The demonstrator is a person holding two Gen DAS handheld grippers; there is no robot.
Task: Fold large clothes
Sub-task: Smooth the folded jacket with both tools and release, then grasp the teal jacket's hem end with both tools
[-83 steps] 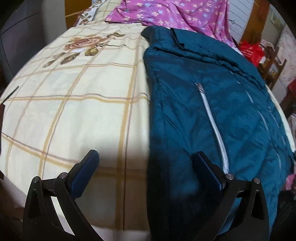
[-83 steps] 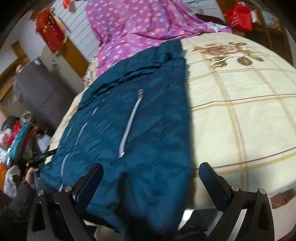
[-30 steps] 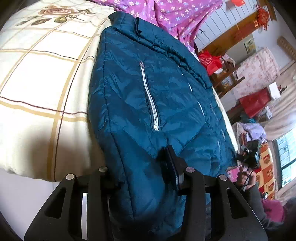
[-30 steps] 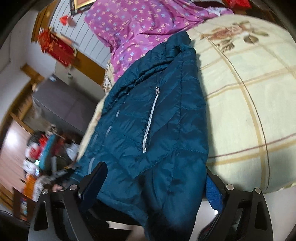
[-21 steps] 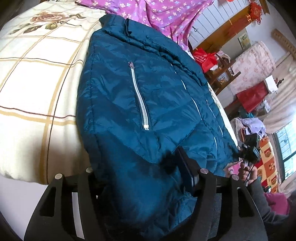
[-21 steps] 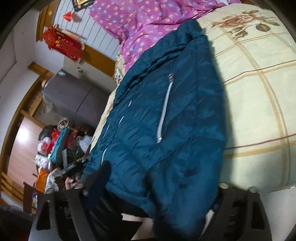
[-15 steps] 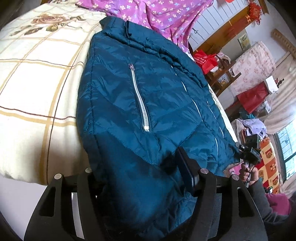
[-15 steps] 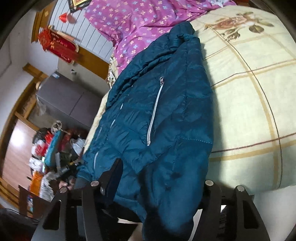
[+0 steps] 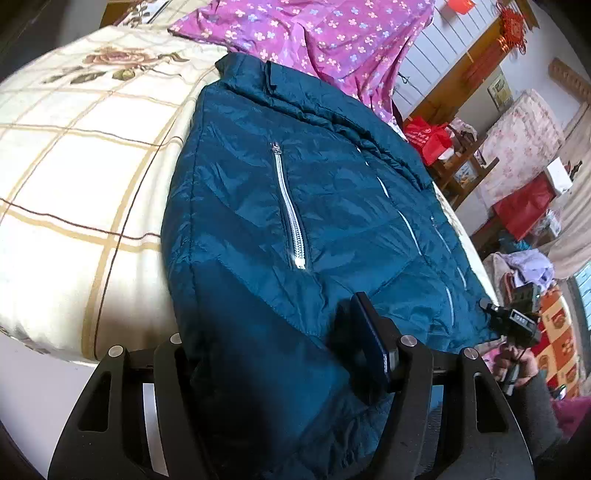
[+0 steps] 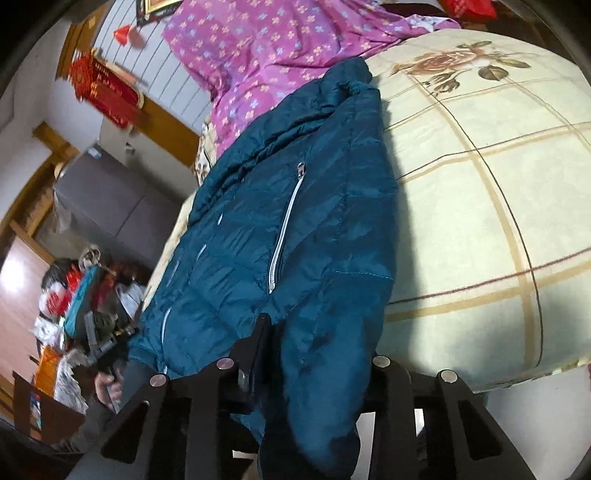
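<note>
A dark teal quilted puffer jacket (image 9: 295,206) lies ahead of both grippers on a cream plaid bedsheet w/ rose print (image 9: 74,155), hem hanging over the bed edge. The left gripper (image 9: 273,354) straddles the hem; jaws part-open, fabric bunched btwn them, firm pinch can't be told. The right gripper (image 10: 317,354) has just been closing and is clenched on the hem. Purple floral quilt (image 9: 314,33) lies beyond the collar.
</note>
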